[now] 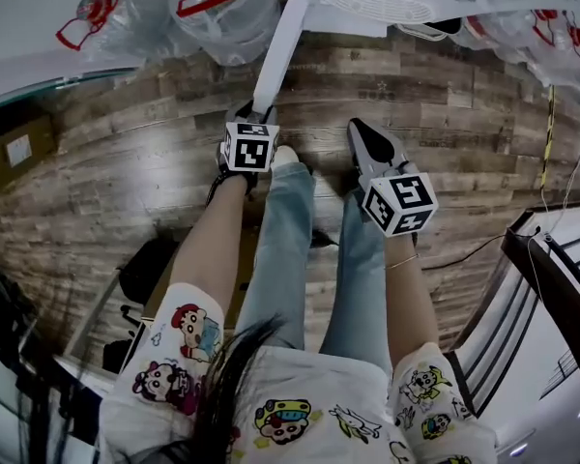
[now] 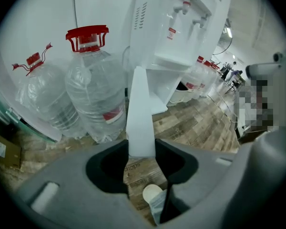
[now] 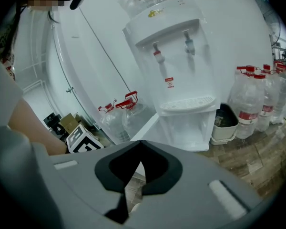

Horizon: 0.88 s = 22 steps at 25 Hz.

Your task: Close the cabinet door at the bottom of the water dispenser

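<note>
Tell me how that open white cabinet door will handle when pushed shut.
The cabinet door looks thin, flat and rigid, so it should probably swing rather than flex. Joined to the water dispenser, it likely pivots instead of sliding. Its smooth white edge could slip in the left gripper.

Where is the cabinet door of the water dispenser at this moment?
In the head view the cabinet door stands open, swung out over the floor; its free edge sits between the left gripper's jaws.

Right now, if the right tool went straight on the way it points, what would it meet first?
Probably the open cabinet door, its white panel ahead of the shut right tool; depth is unclear, so it could reach the water dispenser base instead.
</note>
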{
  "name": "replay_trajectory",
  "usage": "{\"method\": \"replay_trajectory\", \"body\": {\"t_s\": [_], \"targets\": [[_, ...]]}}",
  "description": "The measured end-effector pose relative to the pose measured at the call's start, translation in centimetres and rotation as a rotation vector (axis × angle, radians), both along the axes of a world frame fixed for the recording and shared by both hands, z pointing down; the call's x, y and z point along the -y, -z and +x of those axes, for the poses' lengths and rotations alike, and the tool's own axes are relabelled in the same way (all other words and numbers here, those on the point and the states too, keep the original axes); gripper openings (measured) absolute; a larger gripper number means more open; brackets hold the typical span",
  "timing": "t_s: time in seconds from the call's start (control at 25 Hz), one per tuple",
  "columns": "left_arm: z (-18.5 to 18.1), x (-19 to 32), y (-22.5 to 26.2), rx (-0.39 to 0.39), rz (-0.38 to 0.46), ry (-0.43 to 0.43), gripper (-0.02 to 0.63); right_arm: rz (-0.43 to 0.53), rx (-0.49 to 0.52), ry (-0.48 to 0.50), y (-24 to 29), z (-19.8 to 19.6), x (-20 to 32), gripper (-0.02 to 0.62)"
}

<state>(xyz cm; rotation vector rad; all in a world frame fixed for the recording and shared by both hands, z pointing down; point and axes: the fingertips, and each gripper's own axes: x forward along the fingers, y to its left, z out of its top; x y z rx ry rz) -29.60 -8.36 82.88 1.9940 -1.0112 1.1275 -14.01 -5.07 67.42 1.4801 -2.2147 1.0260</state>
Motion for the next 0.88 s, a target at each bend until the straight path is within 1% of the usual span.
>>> {"method": "replay_trajectory", "body": {"t_s": [0.16, 0.4, 0.56, 0.68, 0.88], "targets": [[2.0, -1.2, -0.1, 0.007, -0.015, 0.038, 0.172, 0.001, 0.003, -0.012, -0.1, 2.5, -0.4, 0.011], [4.8, -2.6, -0.1, 0.026, -0.035, 0.156, 0.173, 0.004, 0.01, -0.025, -0.2, 6.8, -1.1, 0.011], [7.0, -3.1, -0.2, 0.033, -0.047, 0.215, 0.176, -0.003, 0.015, -0.054, -0.5, 10.3, -1.8, 0.012], [8.9, -3.5, -0.2, 0.041, -0.055, 0.232, 0.181, -0.003, 0.022, -0.076, -0.7, 13.0, -2.4, 0.011], [12.4, -4.3, -0.3, 0.049, -0.059, 0.236, 0.186, -0.007, 0.041, -0.125, -0.8, 17.7, -4.0, 0.011]]}}
